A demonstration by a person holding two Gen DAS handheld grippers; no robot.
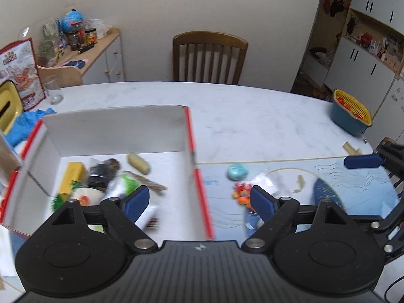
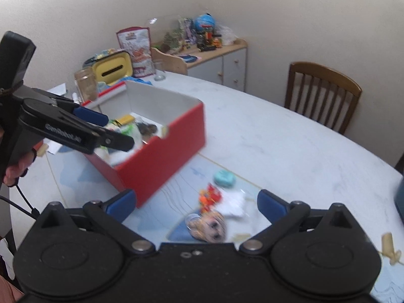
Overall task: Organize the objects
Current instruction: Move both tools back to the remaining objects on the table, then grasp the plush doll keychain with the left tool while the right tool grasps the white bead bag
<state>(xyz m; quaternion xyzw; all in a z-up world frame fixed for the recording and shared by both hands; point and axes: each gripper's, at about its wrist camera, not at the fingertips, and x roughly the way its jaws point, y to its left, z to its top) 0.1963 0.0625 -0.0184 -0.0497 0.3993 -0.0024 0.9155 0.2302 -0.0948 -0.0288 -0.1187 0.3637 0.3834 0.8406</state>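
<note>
Likely, both spread, empty hand-held grippers — left (image 1: 199, 200), right (image 2: 195, 203) — risked colliding over toys (image 2: 210, 197) beside the box (image 2: 161, 161).

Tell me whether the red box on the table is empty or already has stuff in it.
Not empty. The red box is open-topped, and the left wrist view shows several items on its floor, including a yellow carton and a pale oblong thing.

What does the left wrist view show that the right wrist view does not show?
Only the left wrist view shows the yellow mesh basket in a blue tub and the open shelves with white cabinets.

Only the right wrist view shows the clear glass jar behind the box and the cookie in clear wrap.

Both show the red cardboard box, the round teal object, the wooden chair, and open claws.
</note>
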